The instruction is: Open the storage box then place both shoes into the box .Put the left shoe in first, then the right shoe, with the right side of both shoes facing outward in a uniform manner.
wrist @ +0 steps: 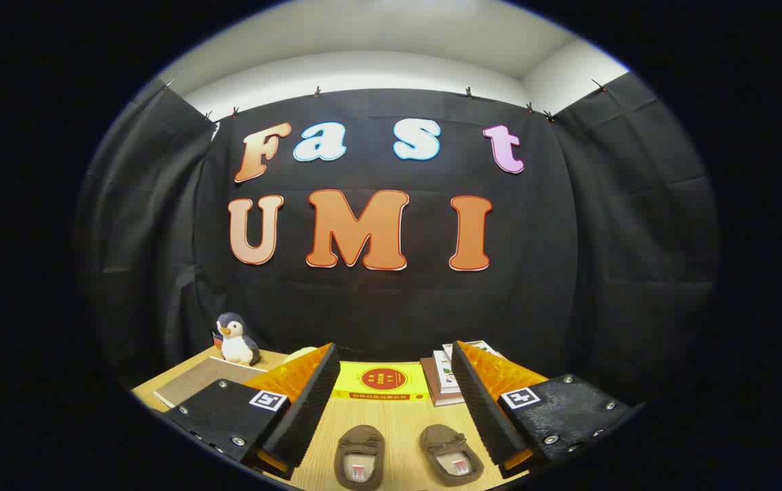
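Note:
Two brown slip-on shoes lie side by side on the wooden table, toes pointing away from me: one shoe [359, 455] on the left and the other shoe [452, 462] on the right. Both sit low between my fingers. My gripper [391, 372] is open, raised above the table, with nothing between its black ridged pads [309, 409]. Beyond the shoes lies a flat yellow box [380, 383] with a red round mark on its lid, lying shut on the table just ahead of the fingertips.
A plush penguin [236, 339] stands at the back left on a brown board [196, 382]. A stack of books [446, 378] lies to the right of the yellow box. Black cloth walls close the booth behind and at both sides.

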A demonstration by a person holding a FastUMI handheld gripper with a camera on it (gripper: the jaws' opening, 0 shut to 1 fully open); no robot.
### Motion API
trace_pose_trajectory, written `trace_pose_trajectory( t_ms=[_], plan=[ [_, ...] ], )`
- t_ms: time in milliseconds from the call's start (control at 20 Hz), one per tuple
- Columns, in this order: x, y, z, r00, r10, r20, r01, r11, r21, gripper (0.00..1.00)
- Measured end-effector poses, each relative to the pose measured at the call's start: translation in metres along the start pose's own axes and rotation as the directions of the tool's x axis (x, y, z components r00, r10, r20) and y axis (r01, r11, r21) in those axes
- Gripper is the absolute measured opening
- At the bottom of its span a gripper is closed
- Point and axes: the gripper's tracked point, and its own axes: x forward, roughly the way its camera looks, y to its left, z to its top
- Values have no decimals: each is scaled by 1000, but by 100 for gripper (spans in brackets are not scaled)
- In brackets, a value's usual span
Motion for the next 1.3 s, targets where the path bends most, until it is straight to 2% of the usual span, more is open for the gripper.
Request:
trace_pose_trajectory(
  t_ms=[400, 1000, 1150, 1300],
  plan=[
    [11, 13, -13, 996, 77, -47, -76, 997, 25, 98],
    [31, 22, -33, 986, 131, -102, -128, 991, 29, 98],
    [36, 33, -53, 972, 178, -156, -168, 983, 72, 98],
    [40, 48, -72, 948, 251, -195, -220, 961, 167, 98]
  ],
)
